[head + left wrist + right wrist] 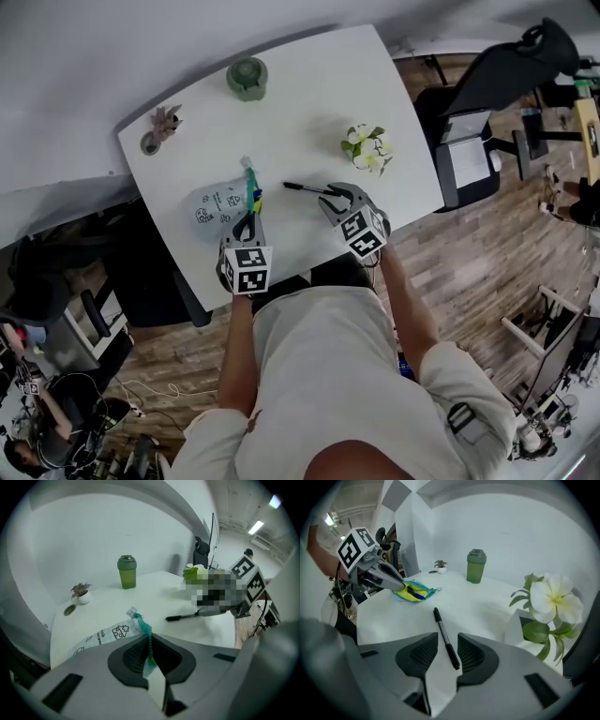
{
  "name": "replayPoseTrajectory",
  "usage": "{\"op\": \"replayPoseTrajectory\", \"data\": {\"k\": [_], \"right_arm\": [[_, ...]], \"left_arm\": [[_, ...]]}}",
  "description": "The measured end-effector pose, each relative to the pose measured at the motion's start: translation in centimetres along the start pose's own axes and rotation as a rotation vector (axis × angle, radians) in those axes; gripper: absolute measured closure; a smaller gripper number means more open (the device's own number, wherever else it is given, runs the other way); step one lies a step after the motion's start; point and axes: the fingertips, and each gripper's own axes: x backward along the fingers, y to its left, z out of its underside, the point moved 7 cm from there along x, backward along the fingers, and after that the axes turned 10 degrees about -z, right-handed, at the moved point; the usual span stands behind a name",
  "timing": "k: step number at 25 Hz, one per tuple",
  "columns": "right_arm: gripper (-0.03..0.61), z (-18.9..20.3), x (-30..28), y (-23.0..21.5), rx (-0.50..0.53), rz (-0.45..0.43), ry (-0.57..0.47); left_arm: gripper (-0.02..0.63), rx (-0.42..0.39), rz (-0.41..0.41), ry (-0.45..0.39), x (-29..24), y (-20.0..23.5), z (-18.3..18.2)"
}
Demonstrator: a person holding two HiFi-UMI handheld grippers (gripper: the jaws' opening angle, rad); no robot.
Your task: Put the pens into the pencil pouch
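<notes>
A white printed pencil pouch point(211, 208) lies on the white table point(309, 84), near its front left. My left gripper point(248, 223) is shut on the pouch's teal zipper edge point(143, 629). In the right gripper view, yellow and blue things show in the pouch mouth point(412, 594). A black pen point(305, 187) lies flat on the table, right of the pouch. My right gripper point(336, 197) is at the pen's near end. The pen point(442, 630) runs between its open jaws, and the pads stand clear of it on both sides.
A green lidded cup point(247, 78) stands at the far side of the table. A small potted plant point(161, 122) is at the far left, with a small round dish beside it. A white flower in a pot point(367, 147) is right of the pen. An office chair point(487, 84) stands beyond the table's right edge.
</notes>
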Motion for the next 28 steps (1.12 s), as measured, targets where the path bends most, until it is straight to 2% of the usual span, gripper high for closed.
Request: {"op": "replayPoseTrajectory", "data": {"k": [10, 13, 17, 23, 28], "right_arm": [[0.463, 3.3, -0.7, -1.3, -0.010, -0.035, 0.074], [0.477, 3.3, -0.7, -1.4, -0.013, -0.041, 0.068], [0.528, 3.3, -0.7, -1.0, -0.001, -0.033, 0.074], [0.532, 2.8, -0.4, -0.6, -0.005, -0.027, 0.068], [0.532, 0.9, 0.3, 1.0, 0.046, -0.054, 0.055]], "left_arm": [[0.601, 0.000, -0.015, 0.018, -0.1, -0.3, -0.2], [0.601, 0.004, -0.015, 0.020, -0.2, -0.2, -0.1], [0.601, 0.010, -0.011, 0.017, 0.0, -0.2, -0.1], [0.601, 0.017, -0.005, -0.002, 0.4, 0.3, -0.1], [0.601, 0.025, -0.002, -0.016, 0.8, 0.9, 0.0]]}}
